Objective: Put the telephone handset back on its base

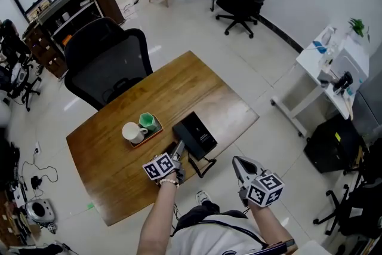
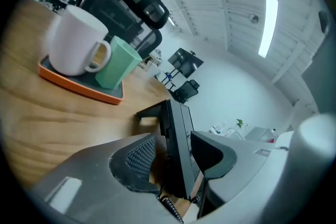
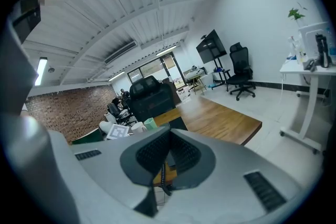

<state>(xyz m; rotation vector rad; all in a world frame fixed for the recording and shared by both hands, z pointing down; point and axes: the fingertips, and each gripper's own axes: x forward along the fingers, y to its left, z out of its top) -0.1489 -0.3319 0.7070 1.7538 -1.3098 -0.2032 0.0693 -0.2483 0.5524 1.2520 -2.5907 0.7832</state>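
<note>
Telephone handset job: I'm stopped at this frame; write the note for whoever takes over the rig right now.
Left tongs: open, astride the handset, pads not pressing it.
Right tongs: shut, empty, off the wooden table's near edge.
Things: the handset lies along the base's side nearest the left tongs; the coiled cord trails toward the person.
Done: the handset looks set on the base; full seating unconfirmed.
Left: draw the left tongs clear, check the seating.
</note>
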